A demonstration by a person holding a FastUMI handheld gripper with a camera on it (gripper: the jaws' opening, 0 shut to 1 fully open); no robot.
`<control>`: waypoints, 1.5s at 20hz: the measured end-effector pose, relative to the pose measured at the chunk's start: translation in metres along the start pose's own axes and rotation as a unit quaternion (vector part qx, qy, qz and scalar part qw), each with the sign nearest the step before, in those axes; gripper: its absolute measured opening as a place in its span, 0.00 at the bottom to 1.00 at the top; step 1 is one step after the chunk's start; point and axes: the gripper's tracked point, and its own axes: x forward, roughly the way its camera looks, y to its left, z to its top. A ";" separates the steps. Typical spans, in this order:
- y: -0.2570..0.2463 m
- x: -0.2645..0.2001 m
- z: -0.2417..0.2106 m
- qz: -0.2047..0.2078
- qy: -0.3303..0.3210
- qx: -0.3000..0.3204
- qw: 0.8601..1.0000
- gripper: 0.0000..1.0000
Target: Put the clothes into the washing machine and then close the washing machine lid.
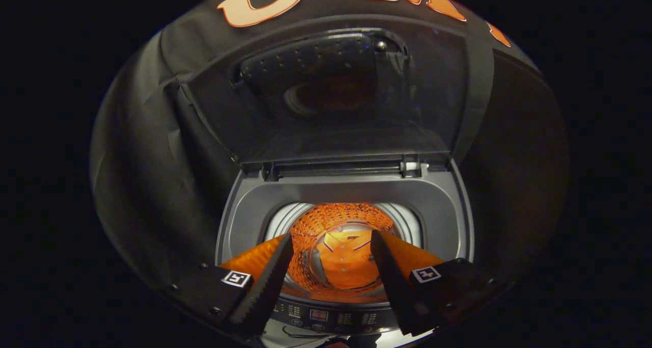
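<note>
The washing machine (448,205) stands just ahead of me and below, a grey top-loader. Its dark lid (331,98) is up, standing nearly upright behind the opening. Inside, the perforated drum (310,231) glows orange. An orange folded shape (346,264) lies at the drum's bottom; I cannot tell whether it is a garment or a reflection. My gripper (332,237) hovers over the front of the opening, pointing down into the drum. It is open, and its fingers are wide apart with nothing held between them.
The control panel (326,317) with buttons and a small display runs along the machine's front edge, under the fingers. Black booth cloth (153,149) hangs close behind and on both sides of the machine.
</note>
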 end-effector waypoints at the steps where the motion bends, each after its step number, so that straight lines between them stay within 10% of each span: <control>1: -0.001 -0.007 0.005 -0.003 -0.004 -0.003 1.000 0.97; 14: 0.033 -0.113 0.166 0.023 -0.106 -0.015 0.994 0.98; 30: 0.036 -0.047 0.267 -0.004 -0.123 -0.016 0.992 0.98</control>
